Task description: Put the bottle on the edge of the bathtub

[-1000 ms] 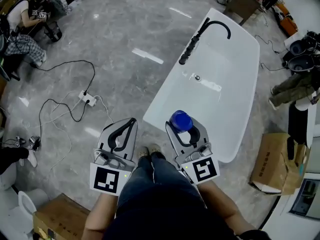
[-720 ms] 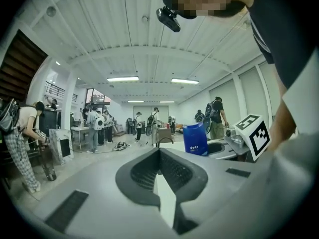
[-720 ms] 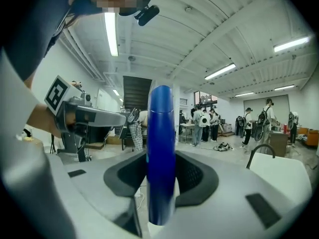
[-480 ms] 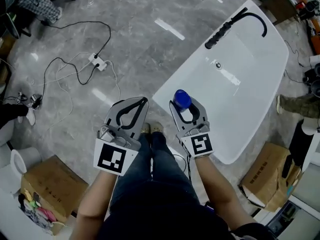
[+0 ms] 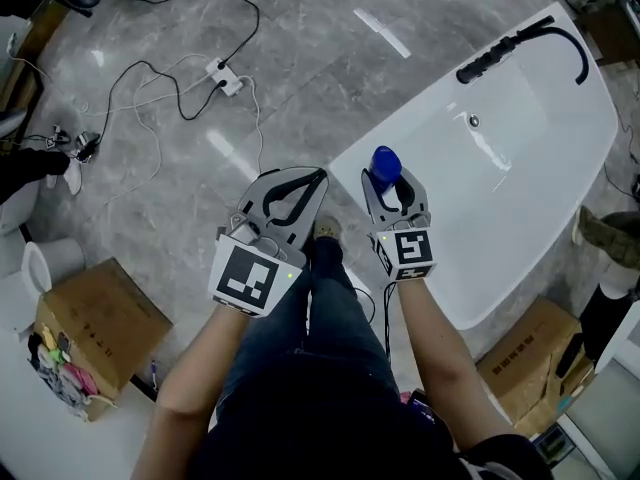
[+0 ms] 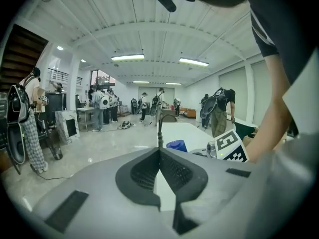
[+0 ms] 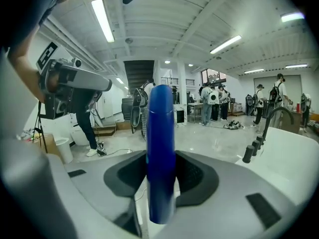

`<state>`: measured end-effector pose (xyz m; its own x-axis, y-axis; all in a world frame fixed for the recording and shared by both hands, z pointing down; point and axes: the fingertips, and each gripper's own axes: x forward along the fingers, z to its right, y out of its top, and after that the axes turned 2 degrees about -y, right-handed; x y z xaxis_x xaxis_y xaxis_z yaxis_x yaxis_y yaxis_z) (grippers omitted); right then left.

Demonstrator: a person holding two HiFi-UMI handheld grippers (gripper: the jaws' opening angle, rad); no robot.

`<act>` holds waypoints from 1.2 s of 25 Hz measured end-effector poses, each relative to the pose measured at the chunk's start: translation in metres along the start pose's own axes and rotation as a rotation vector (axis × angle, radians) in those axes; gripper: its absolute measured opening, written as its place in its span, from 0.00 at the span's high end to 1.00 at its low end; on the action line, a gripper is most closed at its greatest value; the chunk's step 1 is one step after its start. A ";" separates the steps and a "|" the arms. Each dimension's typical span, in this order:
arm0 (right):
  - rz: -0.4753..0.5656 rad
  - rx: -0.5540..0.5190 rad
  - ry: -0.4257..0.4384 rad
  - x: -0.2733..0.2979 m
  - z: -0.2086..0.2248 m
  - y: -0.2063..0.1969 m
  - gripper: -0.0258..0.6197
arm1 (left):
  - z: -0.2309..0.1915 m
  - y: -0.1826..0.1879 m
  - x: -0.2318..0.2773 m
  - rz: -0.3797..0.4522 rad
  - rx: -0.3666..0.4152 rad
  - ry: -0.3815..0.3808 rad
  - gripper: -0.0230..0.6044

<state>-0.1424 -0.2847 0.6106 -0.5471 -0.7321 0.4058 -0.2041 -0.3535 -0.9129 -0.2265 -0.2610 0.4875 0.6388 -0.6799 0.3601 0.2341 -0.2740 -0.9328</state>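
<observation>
Blue bottle upright, clamped in right gripper jaws, by bathtub near rim. Left gripper jaws closed, empty. Risk: narrow rim, off-centre release tips bottle onto floor.

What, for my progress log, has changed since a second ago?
Mostly the view: the head camera has swung, so the white bathtub sits further right and both grippers higher. The right gripper stays shut on the blue plastic bottle over the bathtub's near corner; the left gripper stays shut, empty.
</observation>
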 end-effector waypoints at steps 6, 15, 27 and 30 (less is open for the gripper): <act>-0.044 0.004 -0.019 0.022 0.008 -0.031 0.70 | 0.001 -0.025 0.005 -0.063 -0.034 -0.008 0.93; -0.194 -0.049 -0.027 0.056 0.017 -0.093 0.70 | 0.017 -0.054 0.016 -0.131 -0.025 -0.043 0.93; -0.212 -0.088 -0.002 0.075 0.012 -0.098 0.70 | 0.036 -0.067 0.019 -0.156 -0.043 -0.060 0.93; -0.226 -0.106 0.001 0.081 0.011 -0.100 0.70 | 0.035 -0.069 0.021 -0.160 -0.048 -0.054 0.93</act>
<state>-0.1571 -0.3150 0.7351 -0.4788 -0.6405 0.6005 -0.4058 -0.4450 -0.7983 -0.2033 -0.2321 0.5586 0.6347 -0.5878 0.5016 0.3019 -0.4089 -0.8612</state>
